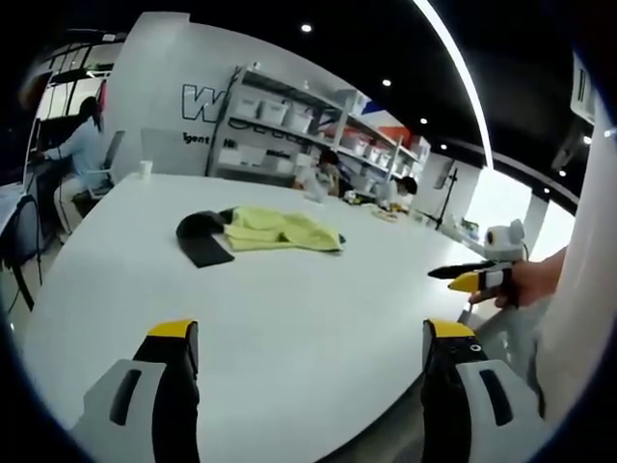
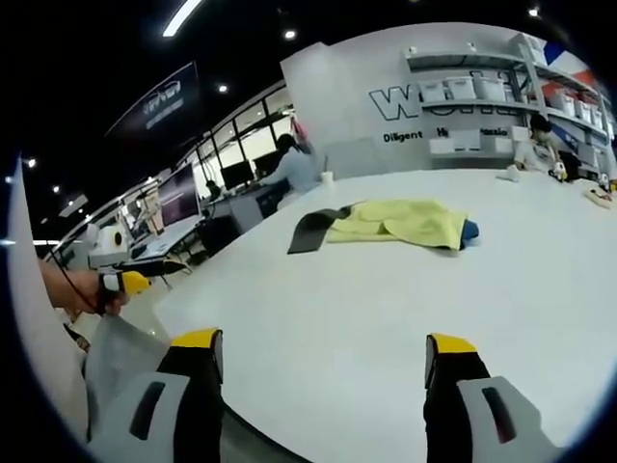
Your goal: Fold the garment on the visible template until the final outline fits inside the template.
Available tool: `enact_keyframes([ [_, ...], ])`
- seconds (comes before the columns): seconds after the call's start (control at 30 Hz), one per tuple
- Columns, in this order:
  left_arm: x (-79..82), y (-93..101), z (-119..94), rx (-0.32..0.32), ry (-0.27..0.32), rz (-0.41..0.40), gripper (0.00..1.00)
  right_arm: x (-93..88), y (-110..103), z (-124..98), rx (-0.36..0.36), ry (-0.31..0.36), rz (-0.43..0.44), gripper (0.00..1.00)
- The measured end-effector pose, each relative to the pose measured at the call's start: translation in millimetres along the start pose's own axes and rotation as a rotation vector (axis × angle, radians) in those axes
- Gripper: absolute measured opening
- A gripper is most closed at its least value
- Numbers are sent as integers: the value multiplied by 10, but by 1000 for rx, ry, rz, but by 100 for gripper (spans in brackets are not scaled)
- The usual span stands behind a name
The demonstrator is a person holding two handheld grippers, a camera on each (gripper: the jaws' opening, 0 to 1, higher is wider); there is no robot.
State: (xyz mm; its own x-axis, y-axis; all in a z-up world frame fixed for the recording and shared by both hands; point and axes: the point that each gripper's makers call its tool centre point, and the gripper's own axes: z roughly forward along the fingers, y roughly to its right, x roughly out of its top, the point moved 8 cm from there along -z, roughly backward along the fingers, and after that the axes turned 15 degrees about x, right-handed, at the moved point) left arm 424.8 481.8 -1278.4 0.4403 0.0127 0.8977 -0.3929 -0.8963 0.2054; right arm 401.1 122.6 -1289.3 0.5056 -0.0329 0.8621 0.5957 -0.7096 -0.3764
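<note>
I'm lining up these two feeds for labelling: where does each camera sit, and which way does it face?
Left gripper view: rides on the left gripper, jaws apart, looking across the white table at the crumpled yellow garment on a dark flat template; the right gripper and the person's hand show at right.
Right gripper view: rides on the right gripper, jaws apart, facing the same garment; the left gripper enters at left.
Shared: table, garment, template, lettered wall.
</note>
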Motion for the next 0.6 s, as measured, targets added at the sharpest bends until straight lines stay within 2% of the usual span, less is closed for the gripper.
enact_keyframes([
  [0.6,159,124,179,-39,6,11,95,123,169,96,7,19,22,72],
])
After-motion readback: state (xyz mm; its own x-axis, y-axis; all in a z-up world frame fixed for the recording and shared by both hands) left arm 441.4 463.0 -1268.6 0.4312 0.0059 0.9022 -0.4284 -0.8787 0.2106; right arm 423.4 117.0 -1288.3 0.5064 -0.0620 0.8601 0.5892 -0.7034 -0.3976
